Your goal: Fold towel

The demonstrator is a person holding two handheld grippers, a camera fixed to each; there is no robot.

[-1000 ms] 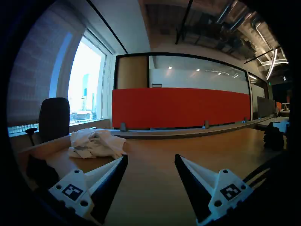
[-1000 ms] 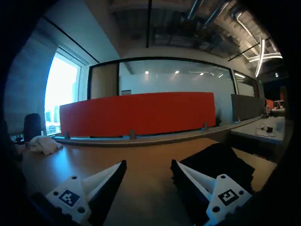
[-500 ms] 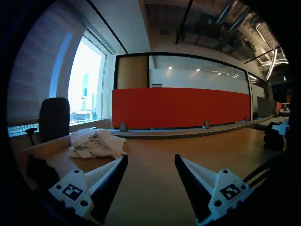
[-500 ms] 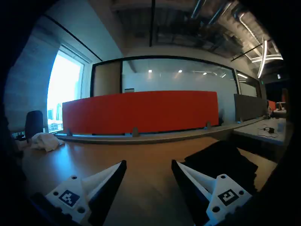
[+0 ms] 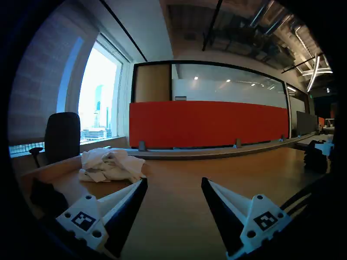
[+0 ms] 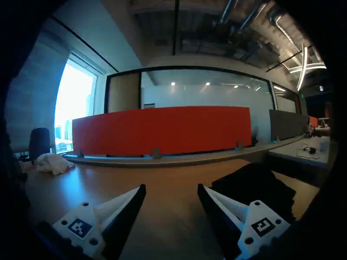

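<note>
**Towel untouched, both pairs of fingers spread**

Your left gripper has its two fingers wide apart with nothing between them but bare wooden desk. One crumpled white towel lies on that desk beyond the tip of the left-hand finger, a little to its outer side and clear of it. One black office chair stands past the towel, by the window. Far out beyond the right-hand finger, at the desk's edge, sits one dark shape that you cannot make out.

Your right gripper is the same: two fingers parted, holding nothing, low over the desk. In the right gripper view the white towel is well away, off beyond the left-hand finger. One dark cloth pile lies close behind the right-hand finger; whether the finger touches it cannot be told. One red divider runs across the far side of the desk, straight ahead of both pairs of fingers.
</note>
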